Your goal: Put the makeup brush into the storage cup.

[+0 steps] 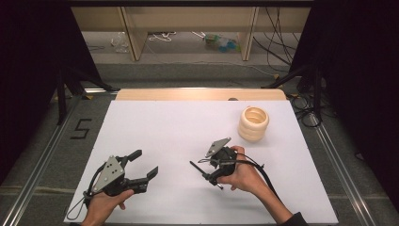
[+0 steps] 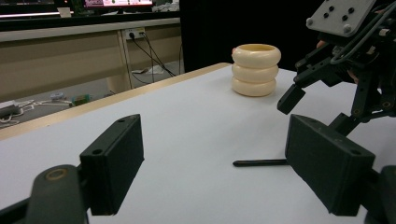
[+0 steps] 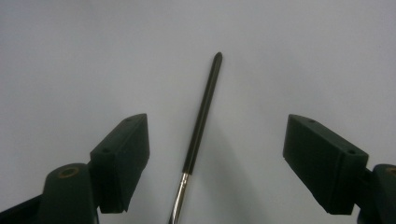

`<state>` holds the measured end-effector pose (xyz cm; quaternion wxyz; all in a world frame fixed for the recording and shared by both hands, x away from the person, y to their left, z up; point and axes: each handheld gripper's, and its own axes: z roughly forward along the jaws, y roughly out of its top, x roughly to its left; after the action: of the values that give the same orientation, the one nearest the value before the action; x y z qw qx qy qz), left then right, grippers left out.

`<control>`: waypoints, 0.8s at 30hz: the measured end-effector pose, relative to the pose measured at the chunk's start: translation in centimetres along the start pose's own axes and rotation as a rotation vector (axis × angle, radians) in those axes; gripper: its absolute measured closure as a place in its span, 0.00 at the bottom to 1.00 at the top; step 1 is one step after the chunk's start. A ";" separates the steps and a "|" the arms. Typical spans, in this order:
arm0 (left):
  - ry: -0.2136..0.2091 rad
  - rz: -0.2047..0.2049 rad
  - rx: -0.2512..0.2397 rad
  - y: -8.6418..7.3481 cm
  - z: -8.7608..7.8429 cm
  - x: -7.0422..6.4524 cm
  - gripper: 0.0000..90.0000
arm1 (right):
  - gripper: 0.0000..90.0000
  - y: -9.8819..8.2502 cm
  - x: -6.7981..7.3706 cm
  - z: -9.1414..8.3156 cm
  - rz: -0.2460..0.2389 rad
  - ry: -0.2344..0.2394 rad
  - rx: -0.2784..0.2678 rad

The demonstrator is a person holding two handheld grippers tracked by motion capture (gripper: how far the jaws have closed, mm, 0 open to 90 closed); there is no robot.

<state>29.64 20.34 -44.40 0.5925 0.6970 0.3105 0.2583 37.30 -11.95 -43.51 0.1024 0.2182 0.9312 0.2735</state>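
— Where's your right gripper (image 1: 210, 172)?

— Released, jaws straddling the thin black pen (image 3: 204, 109) mid-worktop (image 1: 164, 127), apart from it. Its chrome end is cut off below.

— Room?

— Bare white sheet all round. My left gripper (image 1: 141, 167) gapes near the front-left edge; the ribbed cream holder (image 1: 253, 123) stands back-right.

Bare white table (image 1: 179, 127) lies around the pen (image 1: 203, 172); the cream ringed holder (image 1: 253, 123) stands well apart.
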 end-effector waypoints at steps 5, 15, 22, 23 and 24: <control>-0.001 0.000 0.000 0.0 0.0 0.0 0.22 | 0.29 0.2 -0.1 0.5 0.000 0.015 0.045; -0.004 0.004 0.002 0.0 0.0 0.0 0.22 | 0.35 0.6 0.1 1.8 -0.030 0.040 0.145; -0.004 0.002 -0.003 0.0 0.0 0.0 0.22 | 0.38 0.7 0.1 2.4 -0.045 0.050 0.194; -0.004 0.003 -0.002 0.0 0.0 0.0 0.22 | 0.39 0.7 0.1 2.5 -0.048 0.050 0.196; -0.005 0.003 -0.001 0.0 0.0 0.0 0.22 | 0.40 0.7 0.1 2.5 -0.048 0.053 0.200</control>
<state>29.61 20.32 -44.37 0.5931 0.6979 0.3079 0.2576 38.27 -10.16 -45.20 0.0621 0.1976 0.9612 0.1823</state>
